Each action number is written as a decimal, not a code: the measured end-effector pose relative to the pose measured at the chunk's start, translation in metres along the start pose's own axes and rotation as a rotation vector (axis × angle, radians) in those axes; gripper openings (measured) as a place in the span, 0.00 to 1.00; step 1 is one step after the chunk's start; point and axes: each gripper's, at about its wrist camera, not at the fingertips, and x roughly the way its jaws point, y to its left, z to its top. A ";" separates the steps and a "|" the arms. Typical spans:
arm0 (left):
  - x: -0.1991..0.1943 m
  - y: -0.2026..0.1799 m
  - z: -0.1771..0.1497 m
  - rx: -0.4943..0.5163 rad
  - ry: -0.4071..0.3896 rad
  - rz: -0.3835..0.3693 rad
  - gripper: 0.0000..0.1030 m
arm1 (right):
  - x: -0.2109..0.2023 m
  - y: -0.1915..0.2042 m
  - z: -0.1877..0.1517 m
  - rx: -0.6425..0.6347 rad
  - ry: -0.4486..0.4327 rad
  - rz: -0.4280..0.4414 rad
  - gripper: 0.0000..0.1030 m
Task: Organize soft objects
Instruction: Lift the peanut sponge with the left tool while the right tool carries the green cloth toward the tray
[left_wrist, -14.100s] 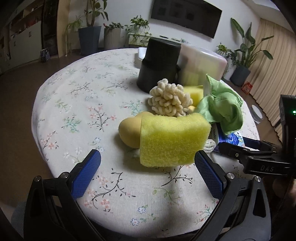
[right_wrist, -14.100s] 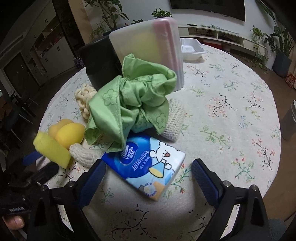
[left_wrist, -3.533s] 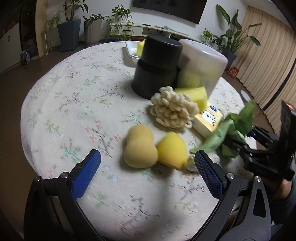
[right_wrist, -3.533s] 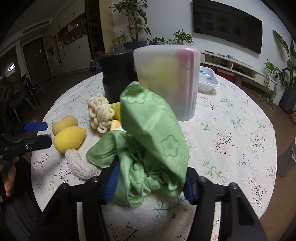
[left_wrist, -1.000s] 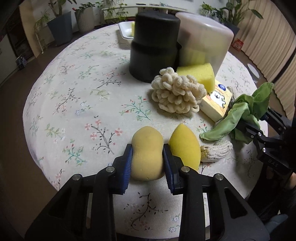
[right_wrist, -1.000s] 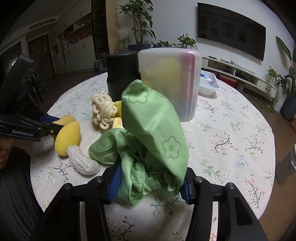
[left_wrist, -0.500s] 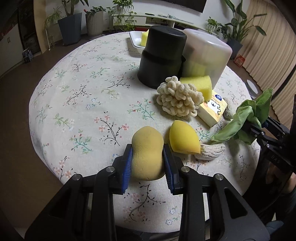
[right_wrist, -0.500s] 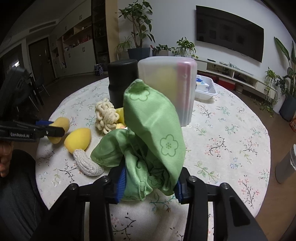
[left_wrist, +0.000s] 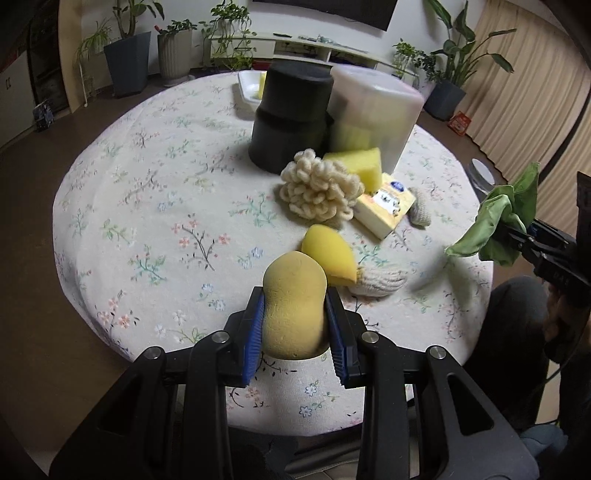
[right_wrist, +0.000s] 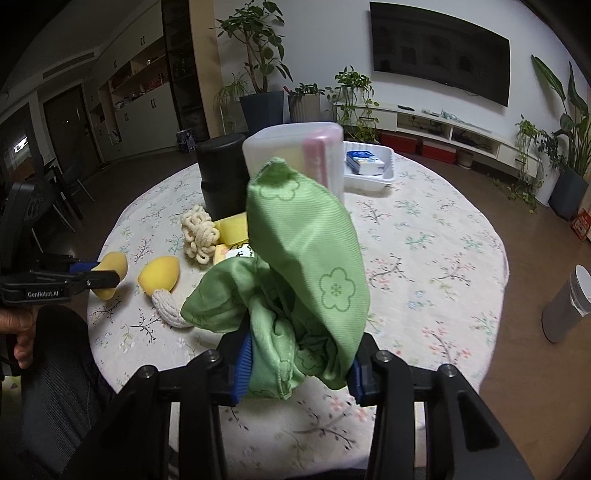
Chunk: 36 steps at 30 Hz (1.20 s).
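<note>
Round floral table (left_wrist: 155, 206) carried the clutter, green cloth (right_wrist: 314, 280) was bunched and lifted, clamped in the right gripper (right_wrist: 299, 365), tan peanut-shaped sponge (left_wrist: 293, 306) was squeezed above the near edge in the left gripper (left_wrist: 294, 332), yellow teardrop sponge (left_wrist: 328, 254) lay just beyond.

- We see a tan peanut-shaped sponge (left_wrist: 293, 306) pinched upright, lifted above the table edge.
- We see a green flower-print cloth (right_wrist: 306, 280) bunched, held aloft.
- A yellow teardrop sponge (left_wrist: 330, 255) lies touching a knitted roll (left_wrist: 380, 282).
</note>
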 end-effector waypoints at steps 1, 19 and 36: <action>-0.003 0.001 0.003 0.001 -0.008 0.001 0.28 | -0.003 -0.003 0.001 0.007 0.004 0.002 0.42; -0.012 0.096 0.144 0.006 -0.127 0.146 0.28 | -0.023 -0.181 0.083 0.119 -0.021 -0.319 0.43; 0.117 0.022 0.326 0.324 -0.076 0.013 0.28 | 0.131 -0.181 0.274 -0.076 -0.005 -0.216 0.43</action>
